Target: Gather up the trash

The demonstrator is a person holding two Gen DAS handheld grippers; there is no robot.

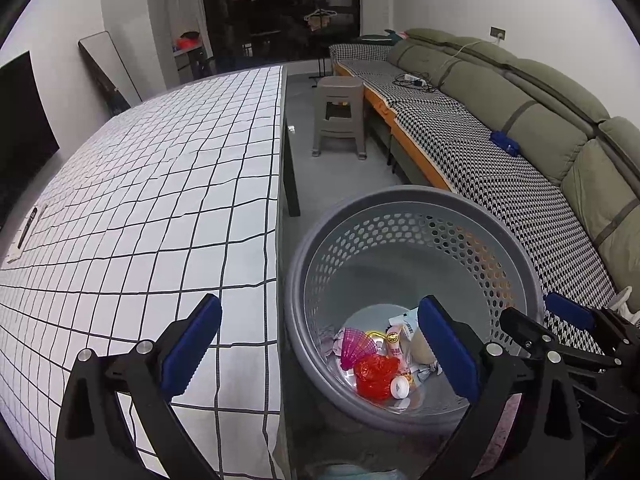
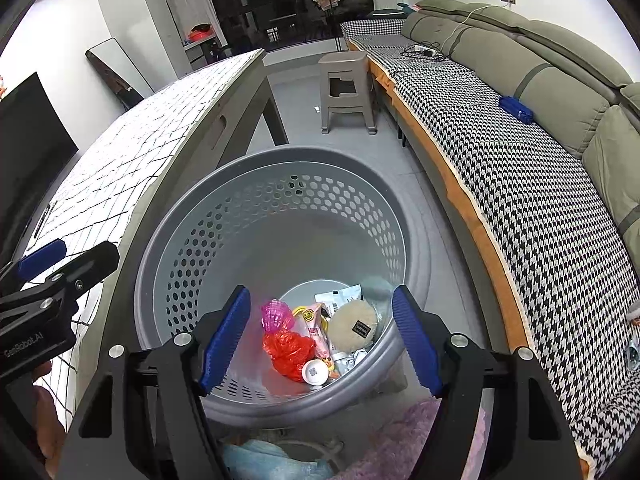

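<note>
A grey perforated basket [image 1: 400,195] [image 2: 288,160] stands on the floor between the table and the sofa. At its bottom lie a red crumpled bag [image 1: 376,376] [image 2: 288,350], a pink ribbed plastic piece [image 1: 356,346] [image 2: 276,314], a white cap [image 1: 399,386] [image 2: 314,372], a beige round puff [image 2: 354,326] and some packets. My left gripper [image 1: 320,344] hangs open over the table edge and the basket's left rim, nothing between its fingers. My right gripper [image 2: 320,338] is open above the basket's mouth, also empty. Each shows at the edge of the other's view.
A table with a white grid cloth [image 1: 160,184] runs along the left, a dark flat object [image 1: 28,228] near its far-left edge. A sofa with a houndstooth cover [image 1: 500,168] lines the right. A grey stool [image 1: 340,116] stands beyond. A light blue bag [image 2: 272,460] lies below.
</note>
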